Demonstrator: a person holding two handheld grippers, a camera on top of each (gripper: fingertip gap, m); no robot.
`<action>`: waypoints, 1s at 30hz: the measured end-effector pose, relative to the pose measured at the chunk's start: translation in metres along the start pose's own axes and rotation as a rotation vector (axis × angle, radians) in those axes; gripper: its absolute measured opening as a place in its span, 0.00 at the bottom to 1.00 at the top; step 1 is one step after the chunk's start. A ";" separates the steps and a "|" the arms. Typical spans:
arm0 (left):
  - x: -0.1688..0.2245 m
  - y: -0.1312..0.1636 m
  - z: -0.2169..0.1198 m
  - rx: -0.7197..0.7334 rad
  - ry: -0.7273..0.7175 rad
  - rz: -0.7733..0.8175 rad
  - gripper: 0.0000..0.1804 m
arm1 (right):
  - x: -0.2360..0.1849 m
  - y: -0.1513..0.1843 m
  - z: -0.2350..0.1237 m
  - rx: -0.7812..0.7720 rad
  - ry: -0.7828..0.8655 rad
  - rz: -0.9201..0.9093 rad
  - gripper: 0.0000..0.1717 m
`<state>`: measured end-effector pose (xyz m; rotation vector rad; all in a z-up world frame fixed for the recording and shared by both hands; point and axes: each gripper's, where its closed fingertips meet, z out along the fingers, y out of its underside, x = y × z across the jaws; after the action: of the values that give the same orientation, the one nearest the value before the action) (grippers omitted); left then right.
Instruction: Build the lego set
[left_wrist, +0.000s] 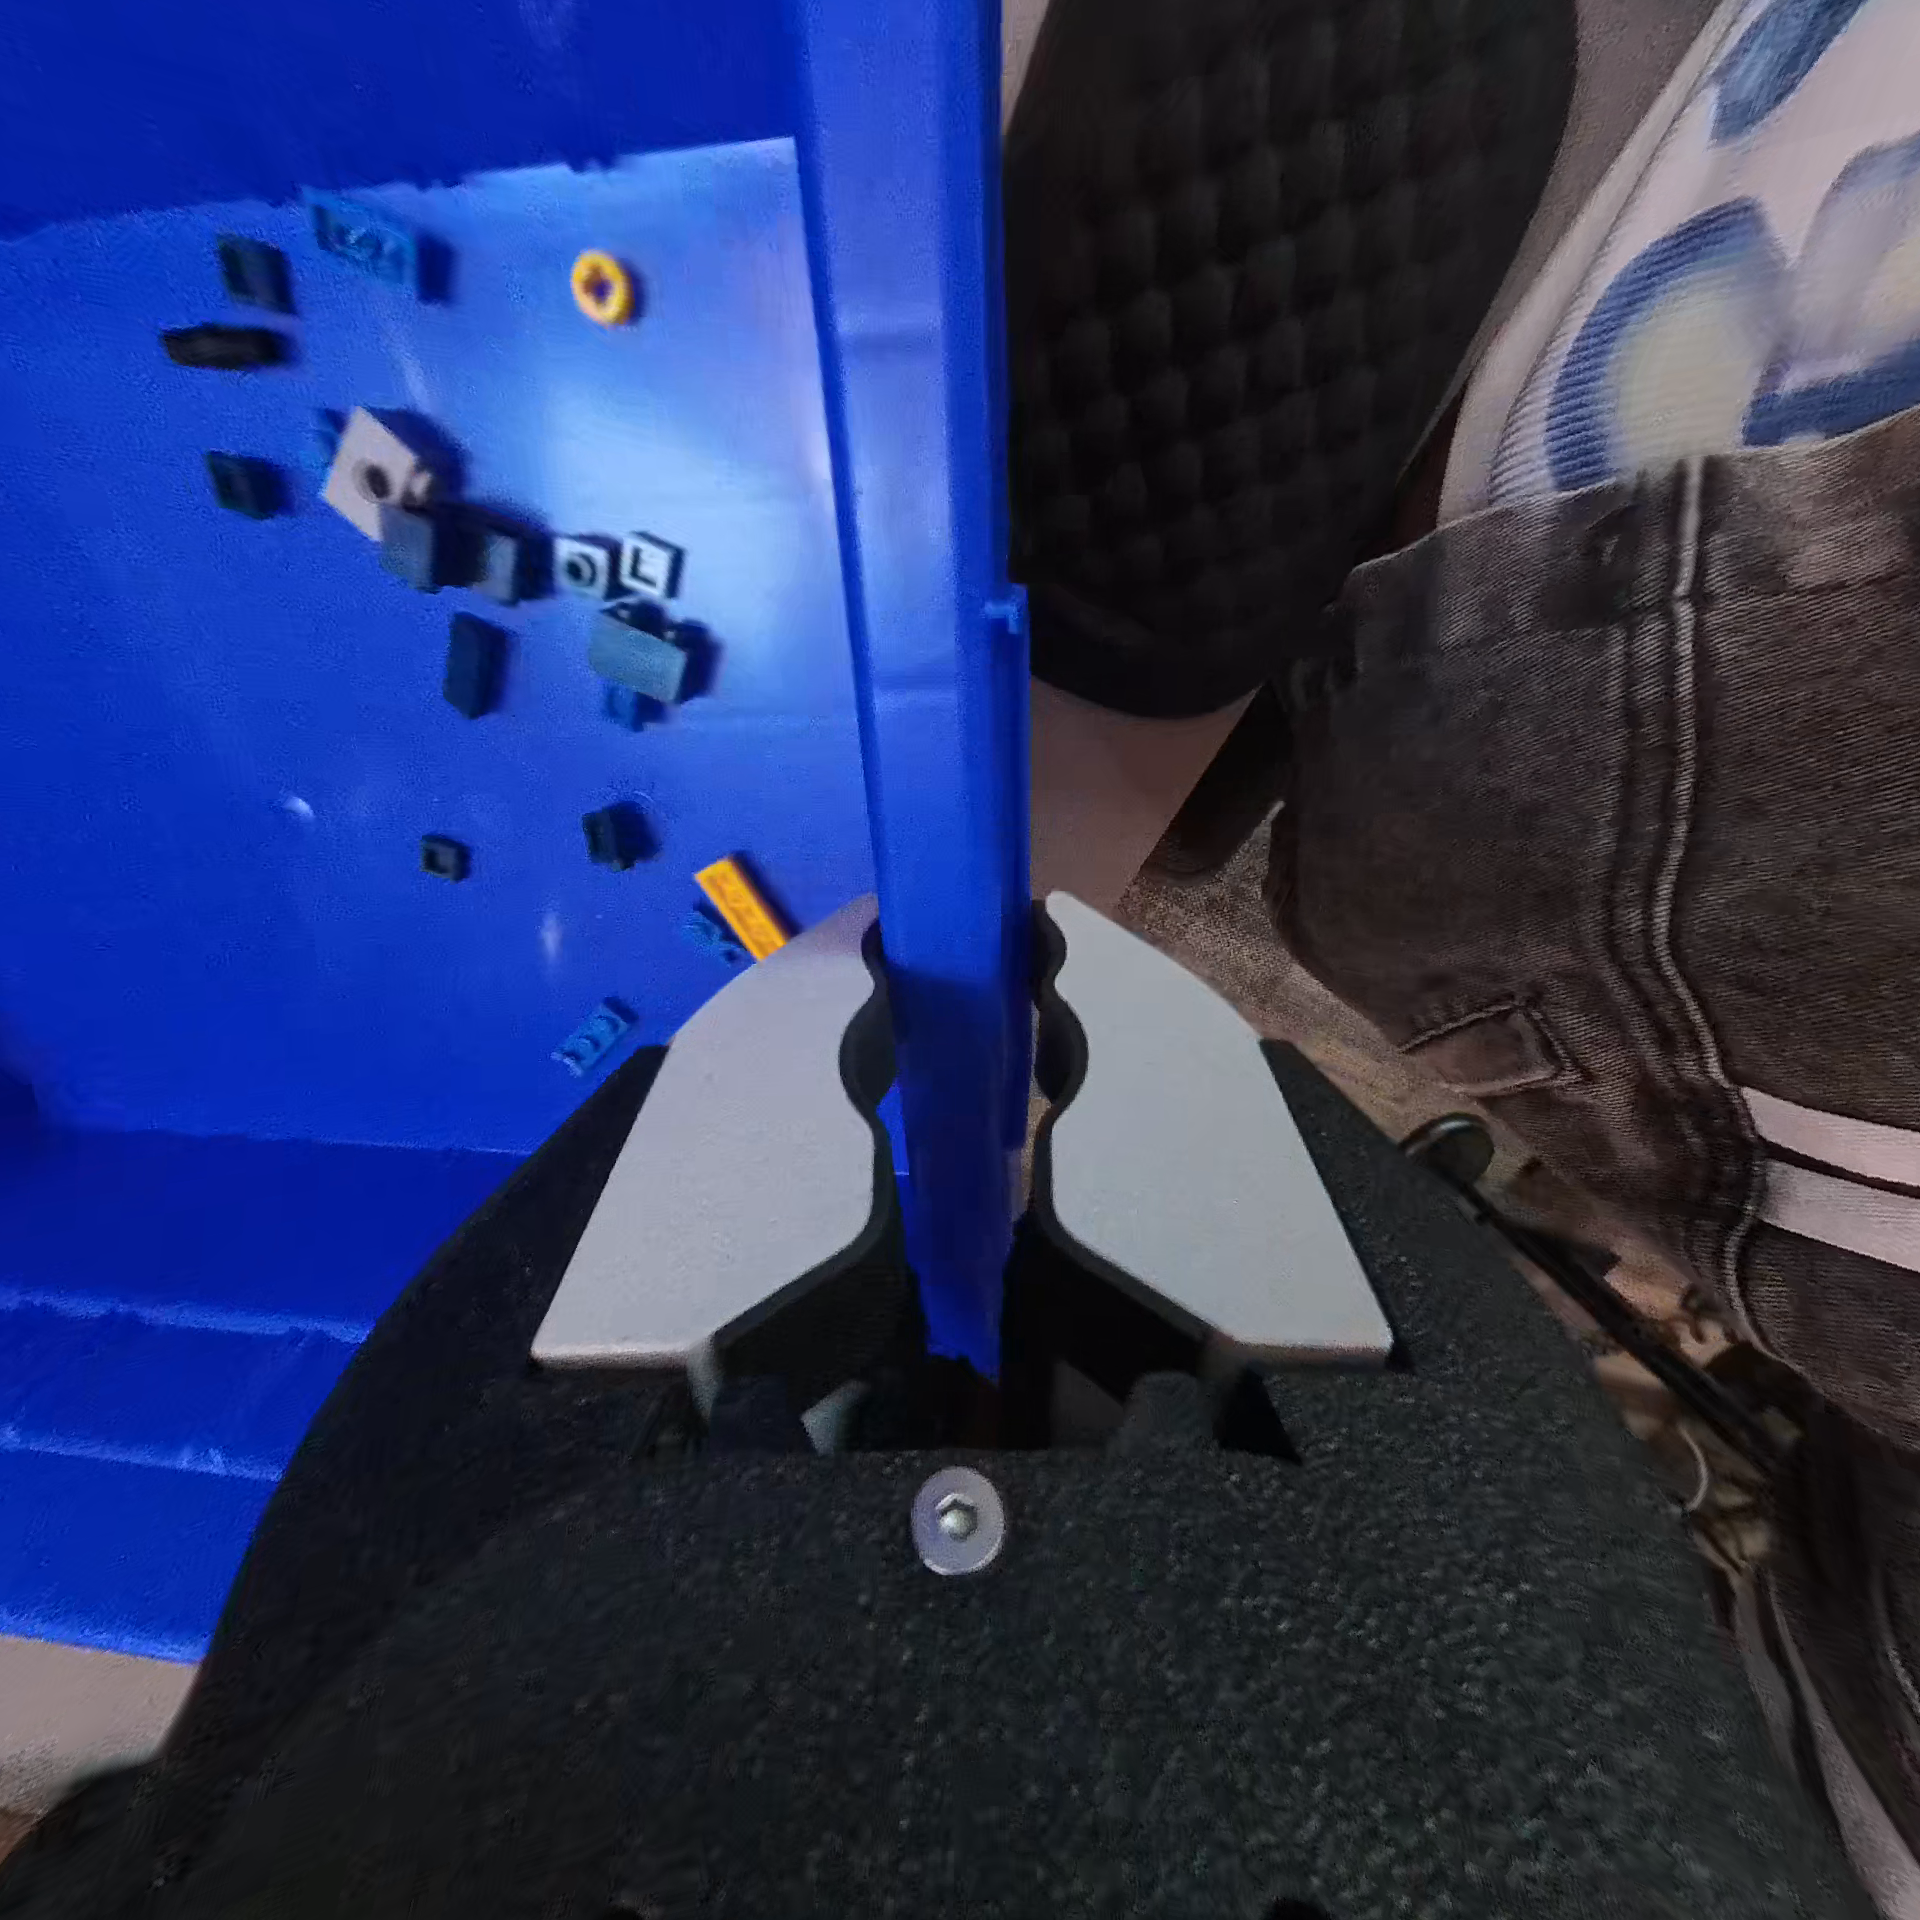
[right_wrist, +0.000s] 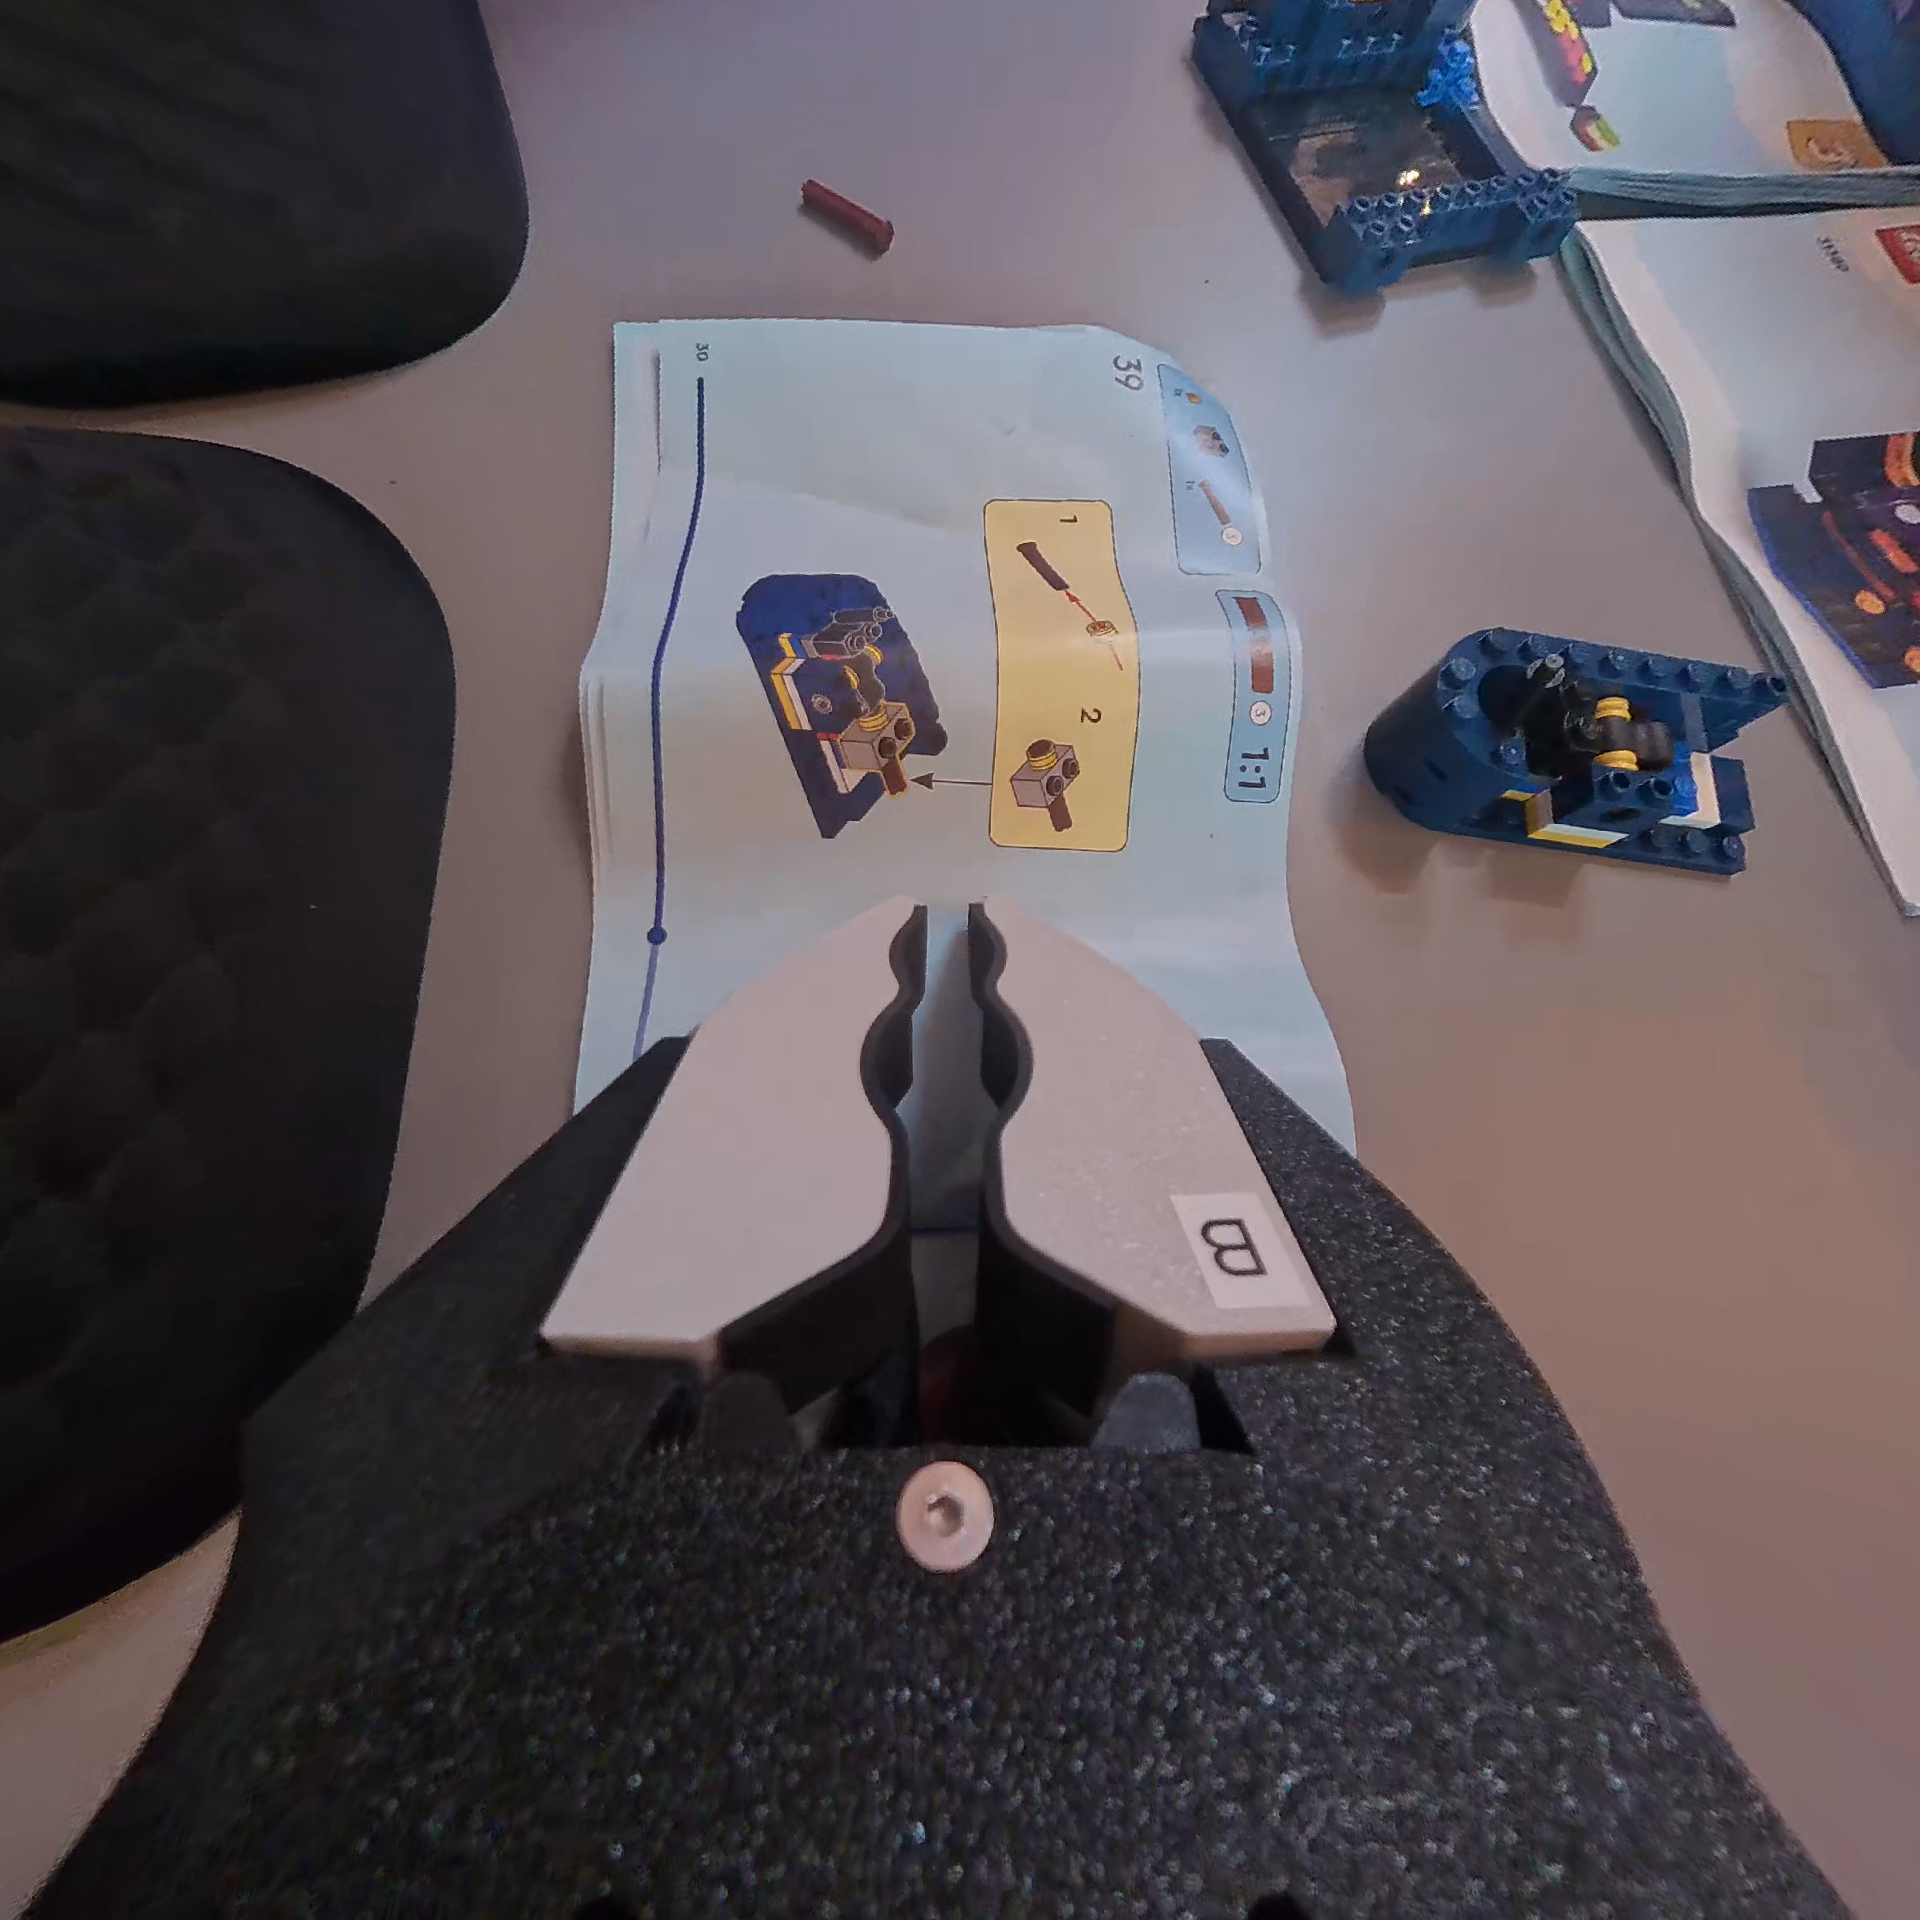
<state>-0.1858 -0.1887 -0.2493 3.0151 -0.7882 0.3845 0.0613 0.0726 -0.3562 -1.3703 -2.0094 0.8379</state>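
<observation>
In the left wrist view my left gripper (left_wrist: 956, 925) is shut on the upright side wall (left_wrist: 914, 520) of a blue plastic bin, and both pads press on the wall. The bin's floor (left_wrist: 675, 436) holds several small loose bricks, among them a grey block (left_wrist: 374, 473), a yellow round piece (left_wrist: 603, 286) and a yellow plate (left_wrist: 743, 904). In the right wrist view my right gripper (right_wrist: 948, 914) hovers over an open light-blue instruction booklet (right_wrist: 831, 468). Its jaws stand a narrow slit apart with nothing between them.
A dark red rod (right_wrist: 847, 216) lies beyond the booklet. A small blue brick model (right_wrist: 1558, 748) and a larger blue build (right_wrist: 1382, 156) stand at the right by another booklet (right_wrist: 1766, 416). Black cushions (right_wrist: 208, 831) lie at the left. A person's trousers (left_wrist: 1558, 831) are beside the bin. Left tips to right tips: about 40 cm. My right gripper's tips are some 15 cm from the dark red rod (right_wrist: 847, 216).
</observation>
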 end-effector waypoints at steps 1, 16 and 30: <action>0.001 0.001 0.006 -0.008 -0.007 0.009 0.13 | 0.000 0.000 0.000 0.000 -0.002 0.003 0.04; 0.009 -0.046 0.041 0.389 -0.041 -0.010 0.22 | 0.000 0.000 0.000 -0.001 -0.012 0.014 0.04; -0.096 -0.065 0.090 0.220 -0.225 0.048 0.10 | 0.001 0.000 0.000 0.000 0.000 0.002 0.05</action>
<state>-0.2141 -0.0916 -0.3550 3.2930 -0.8878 0.1411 0.0612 0.0732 -0.3562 -1.3729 -2.0084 0.8393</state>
